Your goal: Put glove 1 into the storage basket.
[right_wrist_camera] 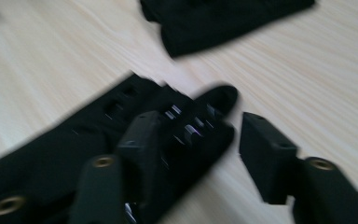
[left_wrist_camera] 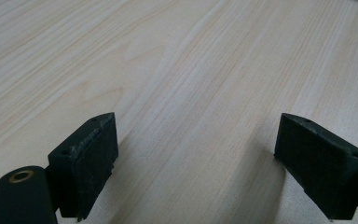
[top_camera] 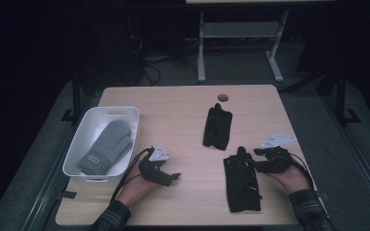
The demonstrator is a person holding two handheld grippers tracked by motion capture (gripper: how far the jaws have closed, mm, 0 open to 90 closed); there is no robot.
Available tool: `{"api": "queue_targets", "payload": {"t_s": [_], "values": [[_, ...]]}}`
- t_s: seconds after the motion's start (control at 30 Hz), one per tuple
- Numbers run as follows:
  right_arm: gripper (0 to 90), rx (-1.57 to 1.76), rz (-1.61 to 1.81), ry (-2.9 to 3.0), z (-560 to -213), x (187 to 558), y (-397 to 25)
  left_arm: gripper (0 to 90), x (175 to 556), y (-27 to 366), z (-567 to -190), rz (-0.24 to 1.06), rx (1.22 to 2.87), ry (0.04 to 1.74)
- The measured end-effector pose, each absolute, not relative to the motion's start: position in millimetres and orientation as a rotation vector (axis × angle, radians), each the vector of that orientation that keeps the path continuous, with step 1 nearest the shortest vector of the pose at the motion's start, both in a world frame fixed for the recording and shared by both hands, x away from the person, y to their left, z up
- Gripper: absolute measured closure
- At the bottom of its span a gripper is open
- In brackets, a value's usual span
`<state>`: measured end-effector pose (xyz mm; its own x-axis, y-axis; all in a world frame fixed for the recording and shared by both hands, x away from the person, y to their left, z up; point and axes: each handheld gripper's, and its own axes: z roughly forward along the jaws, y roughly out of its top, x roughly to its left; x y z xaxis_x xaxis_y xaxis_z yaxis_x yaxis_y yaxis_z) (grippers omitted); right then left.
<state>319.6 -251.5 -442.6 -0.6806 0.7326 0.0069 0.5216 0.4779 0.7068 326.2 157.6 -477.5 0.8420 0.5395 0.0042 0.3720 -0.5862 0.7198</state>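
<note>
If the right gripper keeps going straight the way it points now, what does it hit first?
Most likely the near black glove: the right gripper points at its finger end, with open jaws either side of the fingers in the right gripper view. Contact is unclear through blur.

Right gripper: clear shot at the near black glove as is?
Probably yes. The right gripper is open at the fingertip end of the near black glove, one of its fingers already over the fabric. Nothing lies between them.

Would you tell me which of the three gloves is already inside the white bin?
The grey mitten, lying in the white bin at the table's left; both black gloves lie on the bare tabletop.
</note>
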Motion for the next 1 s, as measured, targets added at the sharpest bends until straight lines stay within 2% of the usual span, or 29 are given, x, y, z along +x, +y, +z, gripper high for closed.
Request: {"api": "queue_targets", "payload": {"t_s": [0.3, 0.43, 0.6, 0.8, 0.97, 1.0], "values": [[20.1, 1.15, 1.007, 2.338, -460.6, 301.9, -287.1, 12.8, 326.5, 156.7, -476.3, 0.28, 2.273, 0.673], [16.9, 1.18, 1.007, 2.322, -466.8, 300.3, -294.6, 15.2, 330.1, 154.3, -472.3, 0.257, 2.284, 0.699], [15.2, 1.2, 0.993, 2.32, -474.0, 302.7, -301.0, 24.8, 340.0, 147.6, -464.3, 0.225, 2.263, 0.701], [11.2, 1.217, 0.987, 2.336, -481.0, 304.6, -302.3, 57.6, 355.1, 134.1, -452.5, 0.195, 2.24, 0.668], [9.4, 1.217, 1.004, 2.328, -483.0, 304.7, -303.5, 88.5, 375.2, 115.1, -445.2, 0.169, 2.259, 0.645], [9.4, 1.216, 1.004, 2.328, -483.0, 304.8, -303.5, 89.3, 379.1, 110.1, -444.1, 0.163, 2.245, 0.65]]}}
